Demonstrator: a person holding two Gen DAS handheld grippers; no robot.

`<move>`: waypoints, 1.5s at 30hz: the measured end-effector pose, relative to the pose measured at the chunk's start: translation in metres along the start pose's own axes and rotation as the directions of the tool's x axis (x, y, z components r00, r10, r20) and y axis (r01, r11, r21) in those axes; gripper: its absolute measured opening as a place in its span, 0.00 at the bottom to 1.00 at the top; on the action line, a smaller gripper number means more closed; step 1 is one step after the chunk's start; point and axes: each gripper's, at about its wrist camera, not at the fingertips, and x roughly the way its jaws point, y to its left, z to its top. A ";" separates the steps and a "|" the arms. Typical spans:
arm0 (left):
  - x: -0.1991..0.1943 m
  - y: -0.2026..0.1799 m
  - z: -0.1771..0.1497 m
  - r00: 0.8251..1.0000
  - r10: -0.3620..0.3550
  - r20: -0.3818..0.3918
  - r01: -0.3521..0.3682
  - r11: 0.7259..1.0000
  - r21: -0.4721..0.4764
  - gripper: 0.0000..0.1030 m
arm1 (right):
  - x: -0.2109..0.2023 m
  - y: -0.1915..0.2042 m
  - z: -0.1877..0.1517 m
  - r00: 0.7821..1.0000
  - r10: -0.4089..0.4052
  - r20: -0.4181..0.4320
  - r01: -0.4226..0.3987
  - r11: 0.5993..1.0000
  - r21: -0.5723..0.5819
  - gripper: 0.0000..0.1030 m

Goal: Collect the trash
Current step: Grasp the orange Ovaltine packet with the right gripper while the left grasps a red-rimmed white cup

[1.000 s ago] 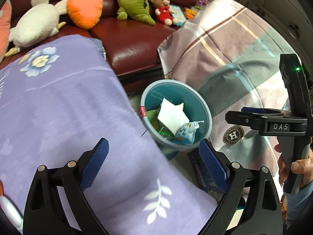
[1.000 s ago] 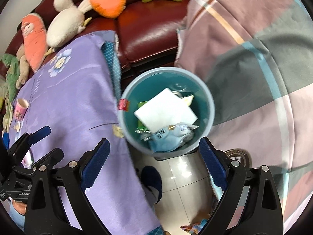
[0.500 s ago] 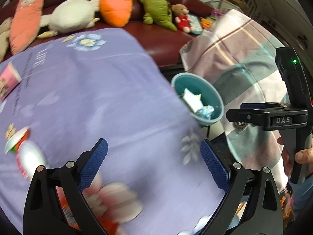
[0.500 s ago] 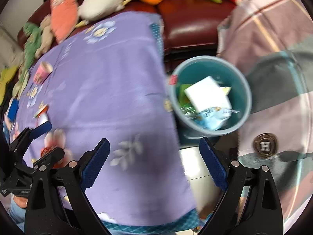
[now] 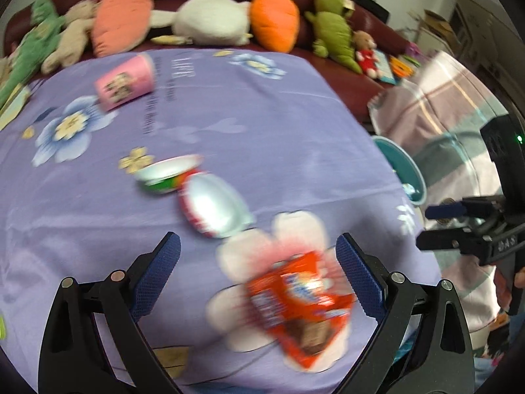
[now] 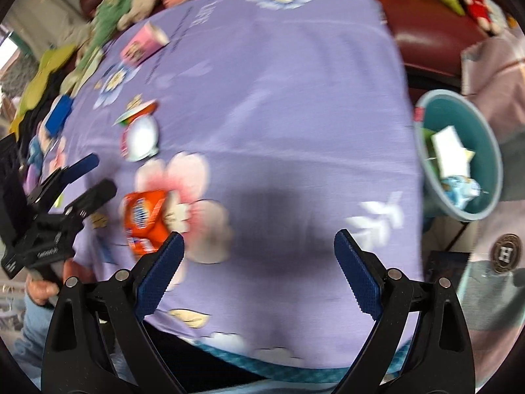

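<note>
- Lying flat on the purple floral cloth (image 5: 262, 124) of the tabletop, an orange snack wrapper (image 5: 300, 305) sits near the front edge, on a pink printed flower; it is crumpled, blurred, with a blue-and-white logo and a brown patch at its near end.
- Just beyond it, further from the near edge, lie a silver-lined wrapper with a red rim (image 5: 211, 208) and, touching or nearly touching it, a smaller silver wrapper with green and orange print (image 5: 167, 174); both are torn open and show their shiny insides.
- A pink paper cup (image 5: 126, 80) lies on its side at the far left of the cloth, well apart from the wrappers.
- The left tool (image 5: 259, 282) hovers above the orange snack wrapper with its blue-padded fingers (image 5: 157, 275) spread wide, holding nothing; the wrapper shows between them, nearer the right finger.
- The right tool (image 6: 259, 274) is likewise spread and empty, over bare cloth to the right of the orange wrapper.
- A teal bin (image 6: 492, 164) stands off the right edge of the tabletop, holding white paper and a pale blue packet.
- Plush toys (image 5: 272, 19) line a dark red sofa (image 6: 423, 29) at the far side.
</note>
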 end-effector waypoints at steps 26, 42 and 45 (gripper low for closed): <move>-0.004 0.093 -0.024 1.000 0.022 0.009 -0.019 0.979 -0.205 0.93 | 0.075 0.109 -0.002 0.991 0.048 -0.125 -0.071 0.981 -0.180 0.30; 0.036 0.045 0.009 1.000 0.000 -0.025 -0.003 0.990 -0.144 0.67 | 0.040 0.036 0.031 0.999 0.044 -0.013 -0.045 0.998 -0.034 0.30; 0.045 0.041 0.013 0.999 0.002 -0.044 -0.008 0.989 -0.146 0.56 | 0.040 0.027 0.034 0.999 0.048 -0.006 -0.048 0.999 -0.020 0.30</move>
